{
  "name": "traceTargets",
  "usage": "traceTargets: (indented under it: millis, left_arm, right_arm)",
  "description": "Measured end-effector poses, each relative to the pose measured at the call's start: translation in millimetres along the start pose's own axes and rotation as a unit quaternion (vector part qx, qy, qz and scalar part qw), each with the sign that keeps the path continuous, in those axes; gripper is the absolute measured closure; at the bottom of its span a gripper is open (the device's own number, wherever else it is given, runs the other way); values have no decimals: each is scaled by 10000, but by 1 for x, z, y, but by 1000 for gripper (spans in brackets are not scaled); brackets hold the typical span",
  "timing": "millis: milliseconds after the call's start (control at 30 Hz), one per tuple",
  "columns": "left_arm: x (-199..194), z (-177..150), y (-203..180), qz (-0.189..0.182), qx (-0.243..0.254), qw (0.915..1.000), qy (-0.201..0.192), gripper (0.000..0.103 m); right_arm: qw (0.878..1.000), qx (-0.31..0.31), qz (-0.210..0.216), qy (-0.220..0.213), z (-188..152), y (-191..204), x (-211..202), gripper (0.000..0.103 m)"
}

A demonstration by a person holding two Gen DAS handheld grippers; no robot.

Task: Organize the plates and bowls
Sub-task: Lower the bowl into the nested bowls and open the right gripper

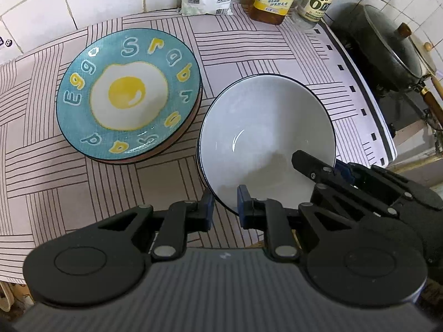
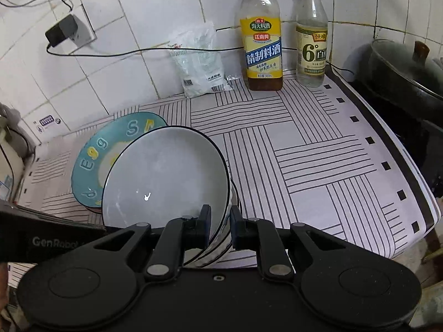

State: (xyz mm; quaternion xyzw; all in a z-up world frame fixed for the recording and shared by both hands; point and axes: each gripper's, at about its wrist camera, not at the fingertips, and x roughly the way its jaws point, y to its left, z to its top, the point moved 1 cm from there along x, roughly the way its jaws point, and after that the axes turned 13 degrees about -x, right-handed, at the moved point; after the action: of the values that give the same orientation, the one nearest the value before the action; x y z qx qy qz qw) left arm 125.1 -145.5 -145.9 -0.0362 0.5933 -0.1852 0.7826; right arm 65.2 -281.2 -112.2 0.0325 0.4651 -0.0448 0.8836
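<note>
A white bowl (image 1: pixel 265 127) with a thin dark rim sits right of centre on the striped cloth. Under it shows a second bowl with a striped outer wall (image 2: pixel 221 246); I cannot tell whether the two touch. My left gripper (image 1: pixel 224 207) is shut on the white bowl's near rim. My right gripper (image 2: pixel 220 222) is shut on the same bowl's rim at its right side, one finger inside and one outside (image 1: pixel 332 166). To the left lies a teal plate with a fried-egg picture (image 1: pixel 128 94), on top of a pinkish plate. The white bowl (image 2: pixel 166 177) hides part of the teal plate (image 2: pixel 91 163).
Two bottles (image 2: pixel 261 44) (image 2: pixel 311 38) and a plastic bag (image 2: pixel 199 61) stand against the tiled back wall. A lidded dark pan (image 1: pixel 387 47) sits on the stove beyond the cloth's right edge. A charger and cable (image 2: pixel 61 31) hang on the wall. Bare cloth (image 2: pixel 318 166) stretches right of the bowl.
</note>
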Motion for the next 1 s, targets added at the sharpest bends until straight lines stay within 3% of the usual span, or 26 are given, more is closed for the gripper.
traceTargets:
  millis: [333, 600, 867, 1000]
  left_arm:
    - [8, 5, 2, -83, -39, 9998, 201, 84]
    - [15, 8, 7, -122, -190, 9996, 188, 84]
    - [11, 6, 9, -190, -183, 9996, 87, 83]
    - [-2, 3, 10, -246, -145, 9994, -171, 71]
  right_arm:
    - [9987, -381, -333, -106, 1, 11, 5, 86]
    - [9891, -1157, -851, -328, -1, 27, 8, 83]
    - [9897, -1209, -710, -299, 0, 23, 10, 78]
    - [9947, -898, -400, -310, 2, 15, 4, 71]
